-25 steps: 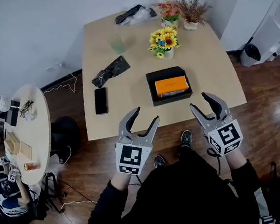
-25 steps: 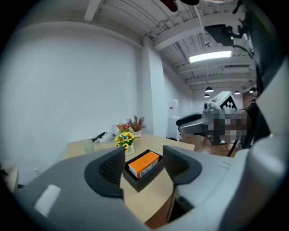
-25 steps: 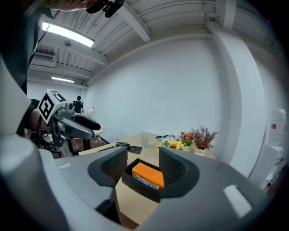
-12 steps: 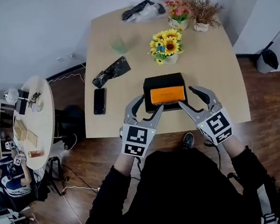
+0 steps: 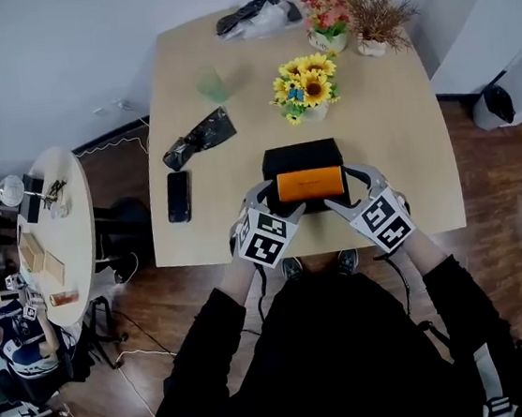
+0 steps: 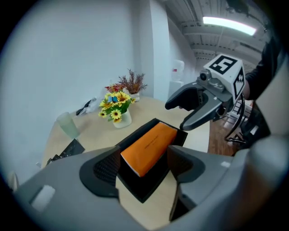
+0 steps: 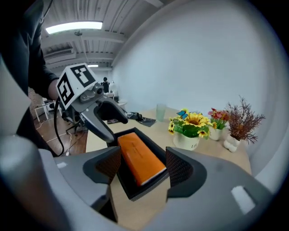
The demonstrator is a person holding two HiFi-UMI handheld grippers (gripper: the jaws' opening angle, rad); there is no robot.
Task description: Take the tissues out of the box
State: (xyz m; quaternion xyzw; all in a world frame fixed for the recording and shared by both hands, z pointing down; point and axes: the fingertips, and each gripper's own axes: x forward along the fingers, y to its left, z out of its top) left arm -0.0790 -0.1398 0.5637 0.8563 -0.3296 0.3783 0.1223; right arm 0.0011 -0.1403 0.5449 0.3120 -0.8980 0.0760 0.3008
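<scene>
While both grippers spread wider, the tissues stay in their box.
On the tabletop [image 5: 392,121], near its front edge, lies the black box [image 5: 299,152] with the orange tissue pack [image 5: 309,184] flat inside it. The left gripper [image 5: 274,201] is at the box's front left corner and the right gripper [image 5: 347,187] at its front right corner. The left fingers [image 6: 106,169] are opening wide, with the near end of the box and pack between them, and they press on neither. The right fingers [image 7: 179,168] are opening too, framing the other end without gripping it. Behind the box stand sunflowers [image 5: 303,85] in a white pot, and to its left lies a dark phone [image 5: 177,196].
</scene>
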